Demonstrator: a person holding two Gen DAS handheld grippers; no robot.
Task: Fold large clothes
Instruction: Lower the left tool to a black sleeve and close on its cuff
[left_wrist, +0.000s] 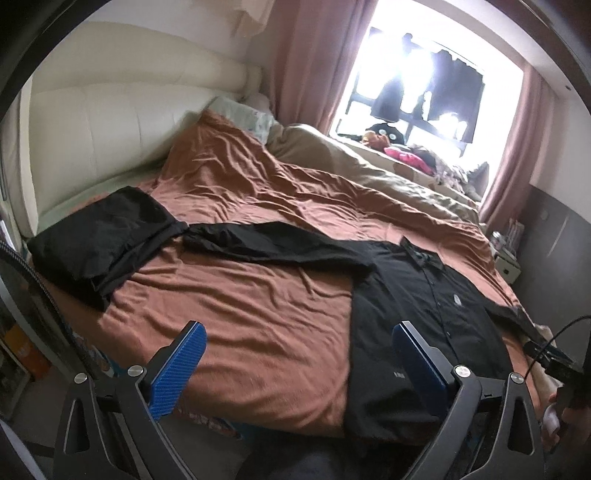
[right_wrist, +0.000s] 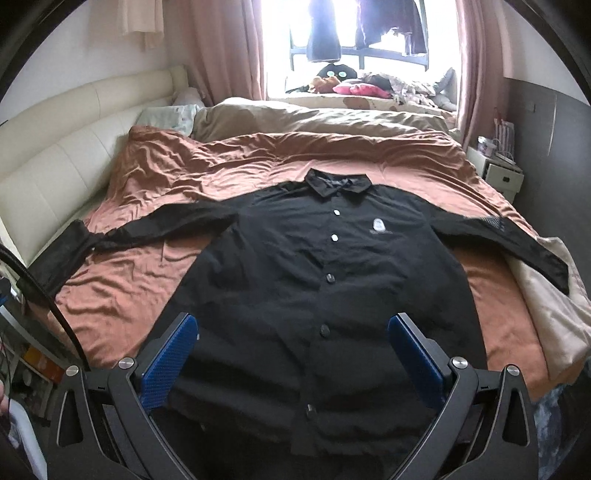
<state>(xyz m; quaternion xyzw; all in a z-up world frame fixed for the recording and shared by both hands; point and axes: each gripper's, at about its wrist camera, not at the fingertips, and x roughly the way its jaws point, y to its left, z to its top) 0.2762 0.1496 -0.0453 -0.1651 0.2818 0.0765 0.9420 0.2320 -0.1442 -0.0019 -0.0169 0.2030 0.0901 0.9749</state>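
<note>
A bed (right_wrist: 155, 254) covered by a rust-brown sheet (right_wrist: 258, 155) fills both views. A black button-up shirt (right_wrist: 314, 266) is laid flat on it, front up, collar toward 12 o'clock, sleeves stretched out to 9 and 3 o'clock; its hem is cut off behind the right gripper (right_wrist: 291, 354), whose jaws are spread wide with nothing between them. A folded black garment (left_wrist: 99, 236) is seen at 10 o'clock in the left view. The left gripper (left_wrist: 295, 354) is likewise spread and empty. Items on the window ledge (right_wrist: 369, 88) are washed out by glare.
</note>
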